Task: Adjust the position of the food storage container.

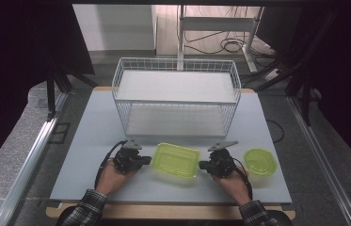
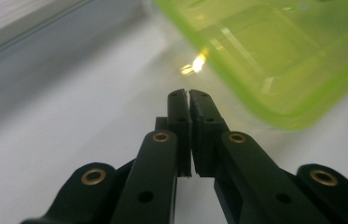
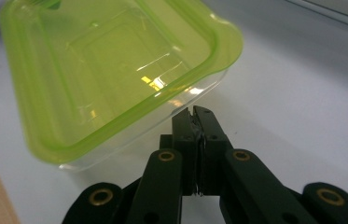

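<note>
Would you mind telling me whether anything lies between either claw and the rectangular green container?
Nothing visible does. The left claw and right claw flank the container, both shut, with bare table between.

In the left gripper view the square green container (image 2: 274, 51) is soft with blur, and the picture's top and right edges cut it off, so its far corners go unseen. In the right gripper view the same container's left corner runs past the top edge. From the high view, the left hand-held gripper (image 1: 148, 160), beside that container, is too small to show how its jaws stand; likewise the right hand-held gripper (image 1: 202, 165).
</note>
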